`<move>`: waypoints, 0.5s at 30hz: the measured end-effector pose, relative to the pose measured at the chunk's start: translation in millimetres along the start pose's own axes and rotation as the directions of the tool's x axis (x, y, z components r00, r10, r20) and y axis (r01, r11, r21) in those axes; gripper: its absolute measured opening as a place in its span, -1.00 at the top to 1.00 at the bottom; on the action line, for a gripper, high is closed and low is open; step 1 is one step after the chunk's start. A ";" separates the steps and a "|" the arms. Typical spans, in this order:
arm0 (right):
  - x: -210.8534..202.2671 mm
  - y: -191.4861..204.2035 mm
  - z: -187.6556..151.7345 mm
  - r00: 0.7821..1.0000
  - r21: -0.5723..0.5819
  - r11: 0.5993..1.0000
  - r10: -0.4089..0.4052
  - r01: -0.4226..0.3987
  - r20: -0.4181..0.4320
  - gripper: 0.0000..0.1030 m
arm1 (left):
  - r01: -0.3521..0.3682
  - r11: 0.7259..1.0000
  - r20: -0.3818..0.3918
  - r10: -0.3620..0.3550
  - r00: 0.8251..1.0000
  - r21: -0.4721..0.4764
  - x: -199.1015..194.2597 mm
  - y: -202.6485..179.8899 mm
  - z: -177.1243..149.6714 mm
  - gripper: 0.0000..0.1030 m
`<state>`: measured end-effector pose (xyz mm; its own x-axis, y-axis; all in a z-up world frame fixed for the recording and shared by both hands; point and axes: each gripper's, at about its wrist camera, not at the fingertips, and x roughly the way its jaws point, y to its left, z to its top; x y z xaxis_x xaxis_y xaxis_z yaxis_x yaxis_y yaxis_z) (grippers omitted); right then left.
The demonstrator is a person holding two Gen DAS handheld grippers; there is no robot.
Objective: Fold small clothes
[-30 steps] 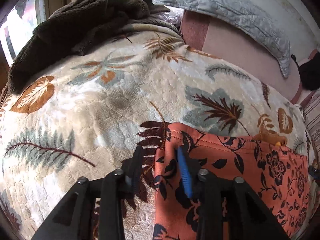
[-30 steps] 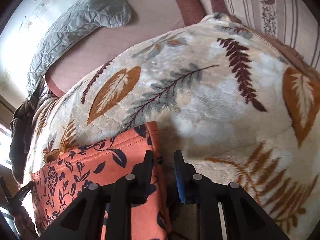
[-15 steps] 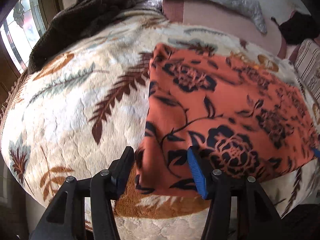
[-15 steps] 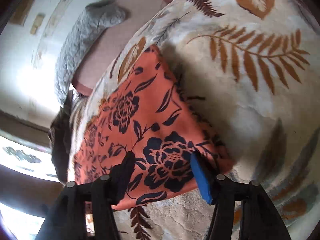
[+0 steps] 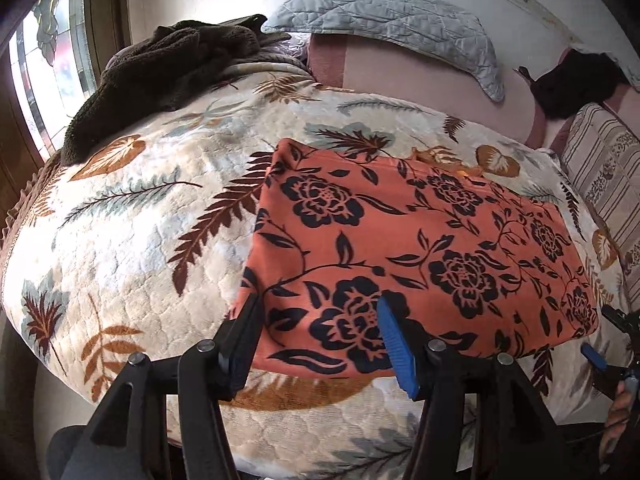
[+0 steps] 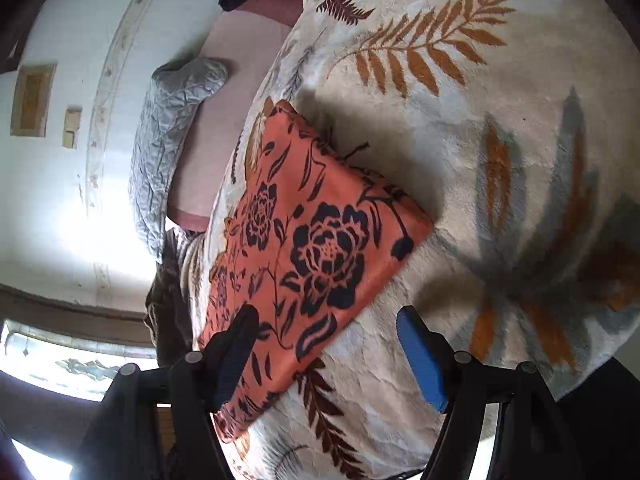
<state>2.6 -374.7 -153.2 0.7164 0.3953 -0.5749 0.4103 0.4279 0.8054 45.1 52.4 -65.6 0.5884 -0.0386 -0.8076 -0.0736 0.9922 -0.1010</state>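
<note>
Leaf-print blanket (image 5: pixel 132 248) under everything. Orange floral garment (image 5: pixel 400 248) folded flat on it, ahead of both grippers. Likely soft, light, limp; take near corners at hem. Left gripper (image 5: pixel 316 344) and right gripper (image 6: pixel 324 356) spread, empty.
</note>
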 end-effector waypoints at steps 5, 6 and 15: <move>23.8 -0.9 22.3 0.996 0.042 0.997 -0.066 0.064 0.052 0.25 | 0.035 0.999 -0.020 -0.035 0.999 -0.005 17.1 -26.0 2.4 -0.15; 28.9 -0.4 25.6 0.996 0.037 0.996 -0.084 0.082 0.035 0.83 | 0.039 0.999 -0.023 -0.039 0.999 0.005 21.9 -31.9 2.0 -0.15; 17.4 22.8 16.3 0.967 -0.214 0.943 -0.252 0.254 0.041 0.41 | 0.022 0.994 -0.085 -0.013 0.996 0.106 63.8 -69.2 2.3 -0.16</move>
<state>33.6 -371.3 -142.5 0.6126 0.2415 -0.7526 0.4485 0.6779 0.5825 89.6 -18.5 -108.8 0.5186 -0.0609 -0.8528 0.0246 0.9981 -0.0564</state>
